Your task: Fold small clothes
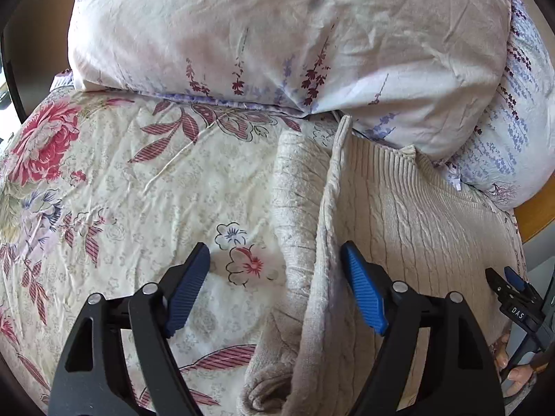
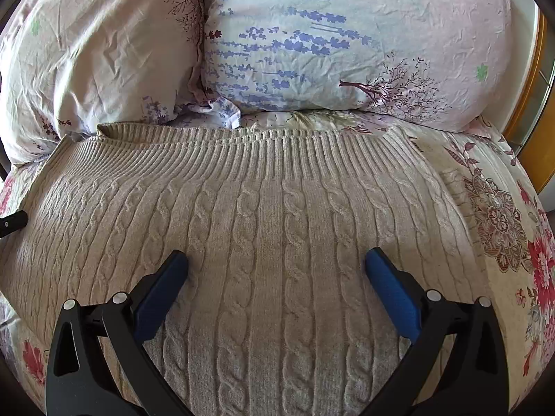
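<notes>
The sweater (image 2: 277, 228), beige cable-knit, lies flat on the floral bedspread (image 1: 121, 190) below two pillows (image 2: 347, 41), a folded sleeve (image 1: 312, 242) raised along its left edge. We read "DAS" on the right gripper (image 1: 517, 298). Both tools tilt downward: our left gripper (image 1: 275, 277) stands spread beside the fold, gripping nothing; the right gripper's jaws gape over the knit.

Beige cable-knit sweater (image 2: 263, 215), side folded
</notes>
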`<state>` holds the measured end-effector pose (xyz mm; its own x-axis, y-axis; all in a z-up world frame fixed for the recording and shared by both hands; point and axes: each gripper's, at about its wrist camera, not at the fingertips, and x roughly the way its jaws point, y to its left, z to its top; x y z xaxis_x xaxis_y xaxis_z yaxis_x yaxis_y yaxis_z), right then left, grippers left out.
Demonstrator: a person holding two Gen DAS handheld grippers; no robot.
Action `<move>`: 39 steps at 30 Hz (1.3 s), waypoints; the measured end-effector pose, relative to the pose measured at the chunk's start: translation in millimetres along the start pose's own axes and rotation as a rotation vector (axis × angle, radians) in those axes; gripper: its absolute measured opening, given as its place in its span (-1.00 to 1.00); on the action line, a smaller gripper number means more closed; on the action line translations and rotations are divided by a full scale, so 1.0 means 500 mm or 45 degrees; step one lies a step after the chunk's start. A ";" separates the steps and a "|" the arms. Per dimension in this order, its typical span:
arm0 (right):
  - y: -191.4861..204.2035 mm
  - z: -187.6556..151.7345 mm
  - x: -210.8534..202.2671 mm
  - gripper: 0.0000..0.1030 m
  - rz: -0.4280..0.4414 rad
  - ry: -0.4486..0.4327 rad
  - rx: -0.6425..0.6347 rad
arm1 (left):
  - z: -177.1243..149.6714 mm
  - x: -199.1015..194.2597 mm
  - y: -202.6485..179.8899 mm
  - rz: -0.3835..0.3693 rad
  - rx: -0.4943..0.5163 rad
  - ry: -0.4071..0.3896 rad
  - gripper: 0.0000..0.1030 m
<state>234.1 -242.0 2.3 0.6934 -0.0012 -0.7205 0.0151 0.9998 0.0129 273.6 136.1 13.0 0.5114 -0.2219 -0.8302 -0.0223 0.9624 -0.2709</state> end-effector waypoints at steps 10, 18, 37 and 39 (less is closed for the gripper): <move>0.000 0.000 0.000 0.97 -0.002 0.001 -0.001 | -0.014 0.019 0.023 -0.368 -0.316 0.037 -0.61; 0.000 0.001 -0.001 0.97 -0.002 0.001 -0.002 | 0.017 -0.068 -0.051 -0.739 -0.365 -0.022 -0.67; -0.161 0.017 -0.052 0.97 -0.466 -0.190 0.323 | -0.045 0.116 -0.422 -1.122 -0.364 0.254 -0.69; -0.186 0.009 -0.063 0.97 -0.431 -0.248 0.383 | -0.046 0.109 -0.440 -1.058 -0.302 0.236 -0.62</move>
<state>214.2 -334.8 27.2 0.7348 -0.3576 -0.5764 0.4506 0.8925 0.0207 286.5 -91.6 16.3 0.2945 -0.8770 -0.3796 0.1068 0.4249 -0.8989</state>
